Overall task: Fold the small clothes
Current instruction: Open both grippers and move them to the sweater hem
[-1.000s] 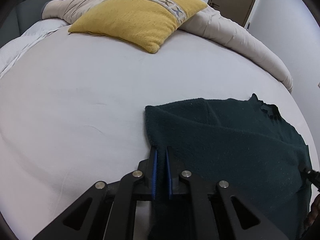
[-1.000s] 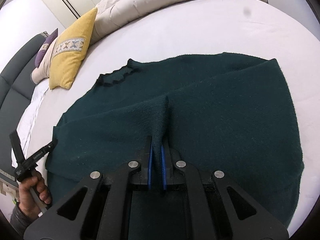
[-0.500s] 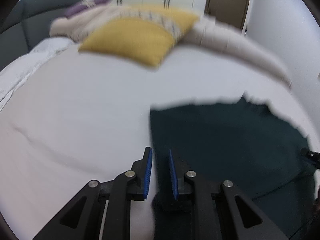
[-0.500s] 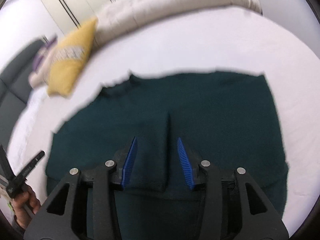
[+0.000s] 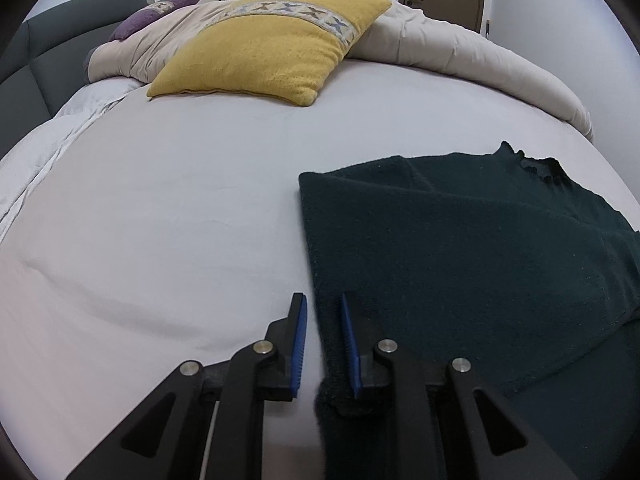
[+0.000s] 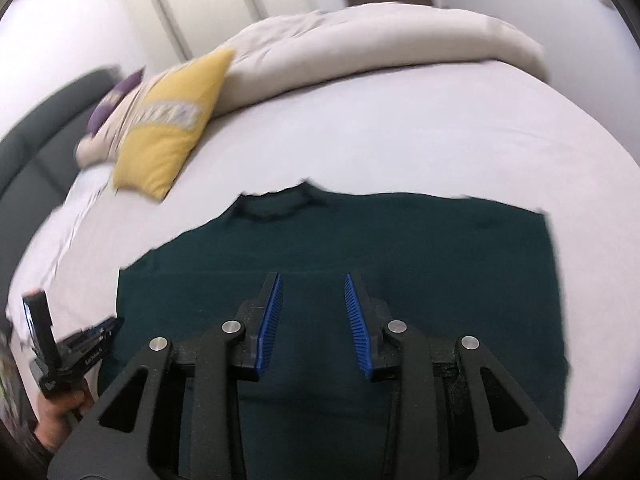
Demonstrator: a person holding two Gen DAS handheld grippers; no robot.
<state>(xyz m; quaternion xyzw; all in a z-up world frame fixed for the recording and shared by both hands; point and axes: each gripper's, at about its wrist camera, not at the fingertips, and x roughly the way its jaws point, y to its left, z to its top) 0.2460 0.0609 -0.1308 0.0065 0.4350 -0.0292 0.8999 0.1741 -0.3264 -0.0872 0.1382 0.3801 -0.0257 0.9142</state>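
Observation:
A dark green knitted sweater [image 5: 460,248] lies folded on the white bed sheet [image 5: 160,220], its neckline at the far side. My left gripper [image 5: 322,298] hangs at the sweater's near left edge. Its jaws are opening, and the edge of the knit runs between the pads without being pinched. In the right wrist view the sweater [image 6: 400,248] lies flat below my right gripper [image 6: 312,278]. That gripper's jaws stand apart and are closing, with nothing gripped between them. The left gripper [image 6: 68,344] shows there at the lower left, held by a hand [image 6: 56,412].
A yellow pillow [image 5: 260,52] and a rolled beige duvet [image 5: 460,48] lie along the far side of the bed. A dark grey headboard [image 5: 40,60] rises at the left. White sheet spreads to the left of the sweater.
Both grippers were shut on pinches of the sweater and have let go. The raised ridge under the right gripper has dropped flat, and the right gripper has lifted away.

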